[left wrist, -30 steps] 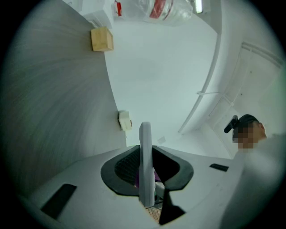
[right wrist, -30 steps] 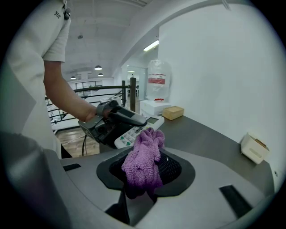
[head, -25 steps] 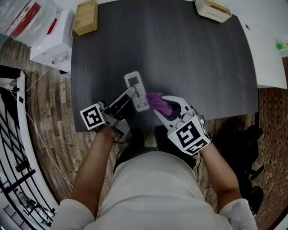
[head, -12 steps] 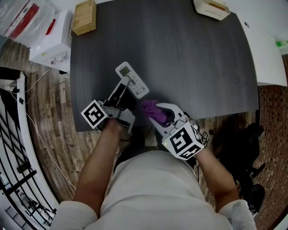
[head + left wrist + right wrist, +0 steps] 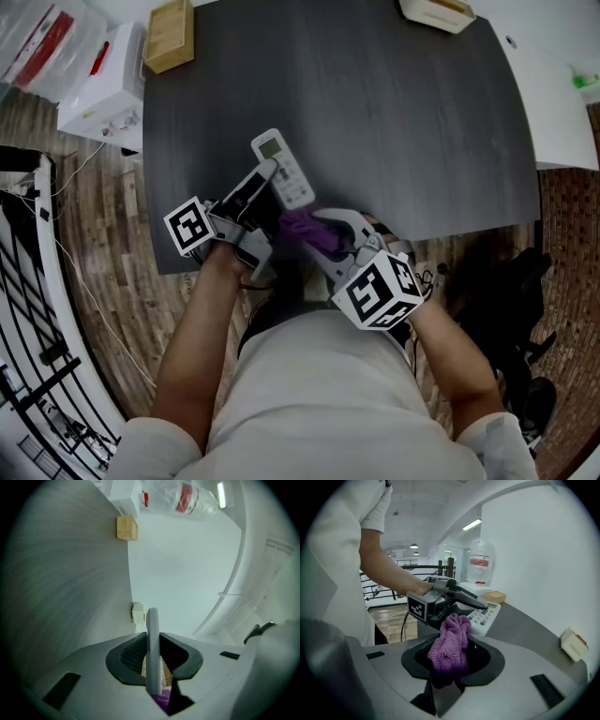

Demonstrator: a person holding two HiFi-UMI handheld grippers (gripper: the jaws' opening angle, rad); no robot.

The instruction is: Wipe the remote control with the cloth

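Left gripper [image 5: 266, 175] is clamped on the remote control [image 5: 285, 171]. The remote shows edge-on between its jaws in the left gripper view and juts out beyond the tips, with the keypad exposed toward the other tool. Right gripper [image 5: 330, 234] is closed on a bunched purple cloth [image 5: 450, 644]; the wad fills the gap between its jaws and pokes out ahead of them. Cloth and remote meet, or very nearly meet, at the end of the remote nearest the right gripper's tips; actual contact cannot be confirmed. Both tools sit over the near edge of the dark table [image 5: 403, 112].

Step in hand, as judged: the wiping itself, with the left gripper serving as a vise and the right as the wiper. Next move, as judged: the protruding cloth must be pressed on the keypad face and drawn along it, away from the right gripper. The left grip must hold firm against that push, and the cloth must work around the left jaw lying on the face.
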